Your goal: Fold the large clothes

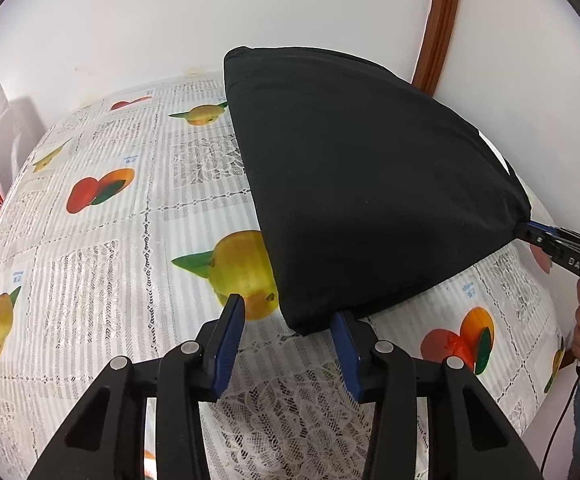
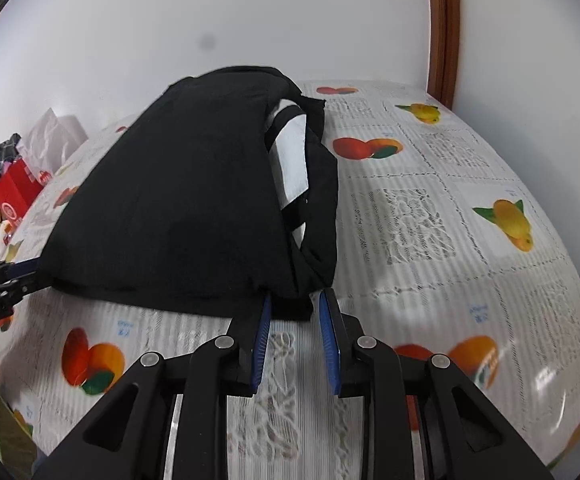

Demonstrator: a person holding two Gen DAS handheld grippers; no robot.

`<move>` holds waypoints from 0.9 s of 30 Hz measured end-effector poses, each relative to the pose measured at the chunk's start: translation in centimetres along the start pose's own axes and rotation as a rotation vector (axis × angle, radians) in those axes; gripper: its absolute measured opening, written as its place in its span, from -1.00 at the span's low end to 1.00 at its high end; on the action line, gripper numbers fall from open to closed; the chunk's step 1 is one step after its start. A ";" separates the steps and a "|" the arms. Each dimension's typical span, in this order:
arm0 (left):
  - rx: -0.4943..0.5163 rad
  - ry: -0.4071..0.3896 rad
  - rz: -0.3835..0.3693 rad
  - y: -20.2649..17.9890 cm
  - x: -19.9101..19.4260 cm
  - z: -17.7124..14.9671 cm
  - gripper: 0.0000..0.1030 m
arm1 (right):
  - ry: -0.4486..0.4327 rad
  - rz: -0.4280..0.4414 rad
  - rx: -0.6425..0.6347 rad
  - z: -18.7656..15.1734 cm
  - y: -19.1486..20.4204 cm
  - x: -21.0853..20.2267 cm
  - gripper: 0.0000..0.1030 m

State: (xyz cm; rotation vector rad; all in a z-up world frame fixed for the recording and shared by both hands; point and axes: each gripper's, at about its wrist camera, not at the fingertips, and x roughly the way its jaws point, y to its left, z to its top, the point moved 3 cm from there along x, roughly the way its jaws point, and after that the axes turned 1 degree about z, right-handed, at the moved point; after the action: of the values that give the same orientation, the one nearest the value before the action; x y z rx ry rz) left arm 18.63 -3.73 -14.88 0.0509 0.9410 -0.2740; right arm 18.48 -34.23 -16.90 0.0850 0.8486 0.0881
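Both grippers sitting at the near corners of a folded black garment.

The left gripper (image 1: 285,312) is standing with its blue pads spread apart, the garment's (image 1: 370,184) near corner lying just at the right pad. The right gripper (image 2: 294,312) is also gaping, a corner of the cloth hanging between its pads without being pinched. The black garment is lying folded on the fruit-print tablecloth (image 1: 101,264), a white-striped part (image 2: 292,160) showing at its right edge.

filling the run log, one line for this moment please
black folded garment on fruit-print tablecloth; left gripper open at corner; right gripper open at corner
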 end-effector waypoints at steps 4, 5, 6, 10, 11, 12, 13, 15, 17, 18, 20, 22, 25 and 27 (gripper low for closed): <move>-0.012 0.008 -0.018 0.0 0.4 0.3 -0.47 | 0.003 0.006 0.010 0.5 0.1 1.1 -0.53; -0.016 0.009 -0.021 0.0 0.5 0.4 -0.53 | 0.000 0.007 0.008 0.6 0.1 1.3 -0.58; -0.021 0.012 -0.029 0.0 0.6 0.4 -0.64 | -0.006 0.007 0.004 0.7 0.3 1.4 -0.71; -0.027 0.012 -0.031 0.3 0.8 0.8 -0.76 | -0.016 0.000 -0.021 1.5 1.0 1.9 -0.84; -0.029 0.010 -0.022 0.5 0.9 1.0 -0.79 | -0.016 0.002 -0.024 1.7 1.1 2.1 -0.85; -0.034 0.007 -0.013 0.8 0.9 1.1 -0.85 | -0.015 0.007 -0.024 2.0 1.2 2.3 -0.85; -0.046 0.004 -0.014 1.2 1.0 1.3 -0.87 | -0.013 0.012 -0.026 2.3 1.4 2.6 -0.85; -0.064 0.007 -0.017 1.9 1.2 1.7 -0.87 | -0.009 0.023 -0.033 2.8 1.7 3.1 -0.85; -0.079 0.006 -0.010 2.4 1.3 2.0 -0.88 | -0.009 0.031 -0.048 3.3 2.3 3.6 -0.86; -0.082 0.006 -0.004 2.7 1.3 2.2 -0.88 | -0.008 0.033 -0.054 3.4 2.5 3.8 -0.86; -0.090 0.005 0.005 3.4 1.4 2.6 -0.88 | -0.007 0.037 -0.061 4.0 3.0 4.4 -0.86; -0.099 0.004 0.015 3.9 1.5 2.8 -0.89 | -0.007 0.045 -0.065 4.8 3.5 5.0 -0.86; -0.113 0.009 0.017 4.5 1.7 3.2 -0.89 | -0.007 0.050 -0.068 5.6 3.8 5.9 -0.86; -0.116 0.013 0.021 4.6 1.9 3.3 -0.89 | -0.007 0.046 -0.069 6.0 3.9 6.4 -0.85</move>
State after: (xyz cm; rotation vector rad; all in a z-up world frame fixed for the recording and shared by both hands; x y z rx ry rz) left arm 23.48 -0.21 -14.78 -0.0442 0.9668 -0.1989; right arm 27.01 -29.85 -17.25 0.0399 0.8360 0.1603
